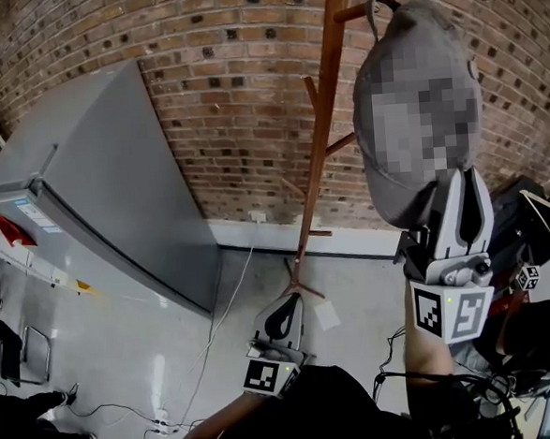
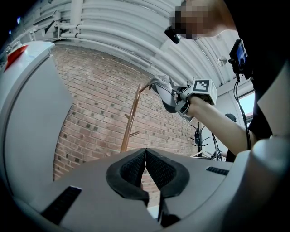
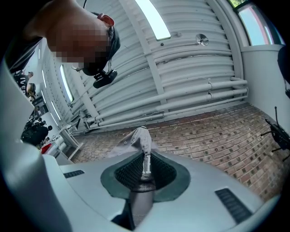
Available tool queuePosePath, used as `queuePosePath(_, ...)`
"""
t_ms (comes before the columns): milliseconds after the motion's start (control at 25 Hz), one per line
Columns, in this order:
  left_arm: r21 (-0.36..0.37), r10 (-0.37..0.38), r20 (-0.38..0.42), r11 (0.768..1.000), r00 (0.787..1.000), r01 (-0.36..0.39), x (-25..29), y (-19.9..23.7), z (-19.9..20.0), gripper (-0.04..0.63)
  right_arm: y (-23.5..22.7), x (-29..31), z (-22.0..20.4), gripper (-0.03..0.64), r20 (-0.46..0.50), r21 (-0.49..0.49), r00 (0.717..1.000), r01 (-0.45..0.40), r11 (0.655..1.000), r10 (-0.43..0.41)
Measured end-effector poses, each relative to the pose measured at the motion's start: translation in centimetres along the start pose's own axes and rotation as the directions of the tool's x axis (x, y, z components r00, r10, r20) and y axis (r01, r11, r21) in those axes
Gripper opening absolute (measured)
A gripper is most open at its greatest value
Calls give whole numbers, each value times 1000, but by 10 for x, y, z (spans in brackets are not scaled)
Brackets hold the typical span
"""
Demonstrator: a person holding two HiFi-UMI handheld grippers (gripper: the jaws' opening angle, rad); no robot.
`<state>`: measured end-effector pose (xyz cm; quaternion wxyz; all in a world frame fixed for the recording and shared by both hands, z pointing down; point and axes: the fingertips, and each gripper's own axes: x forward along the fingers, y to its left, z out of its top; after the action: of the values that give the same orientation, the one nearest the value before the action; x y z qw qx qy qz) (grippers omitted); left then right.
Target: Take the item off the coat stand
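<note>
One grey cap [image 1: 414, 28] | brim pinched in right tool [image 3: 146, 159] | near coat stand [image 1: 321, 131]

cap [image 1: 430, 25]: what you grip is plain grey, with paler stitching along its edge.
coat stand [image 1: 327, 88]: warm reddish-brown wood.
brick wall [image 1: 229, 95]: red-brown bricks, some darker, laid in pale mortar lines.
refrigerator [image 1: 112, 178]: flat silver-grey, with a red patch on its side.
floor [image 1: 172, 352]: pale grey, glossy.
right gripper [image 1: 460, 177]: yours has a light grey shell.
left gripper [image 1: 283, 309]: same light grey, with black mesh-patterned pads [image 2: 131, 170].
marker cubes [image 1: 451, 312]: black squares on white.
</note>
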<state>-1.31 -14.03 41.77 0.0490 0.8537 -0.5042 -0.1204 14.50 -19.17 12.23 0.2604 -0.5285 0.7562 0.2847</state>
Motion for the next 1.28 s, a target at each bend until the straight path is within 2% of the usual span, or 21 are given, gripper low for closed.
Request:
queuePosePath(480, 10, -24, -23, 1000, 999, 24, 0, -6, -6, 17, -2, -16, -2, 57, -13, 7, 1000, 14, 1000, -14)
queuePosePath(760, 7, -12, -25, 1000, 1000, 12, -2, -3, -5, 17, 4, -42, -21, 57, -67, 73, 997, 36, 997, -31)
queuePosePath(1000, 15, -18, -5, 1000, 1000, 18, -6, -5, -1, 17, 16, -61, -44, 55, -126, 124, 992, 2, 992, 14)
queuePosePath(1280, 4, 9, 17, 1000, 1000, -9, -8, 0, 4, 16, 41, -91, -63, 54, -191, 192, 980, -20, 981, 57)
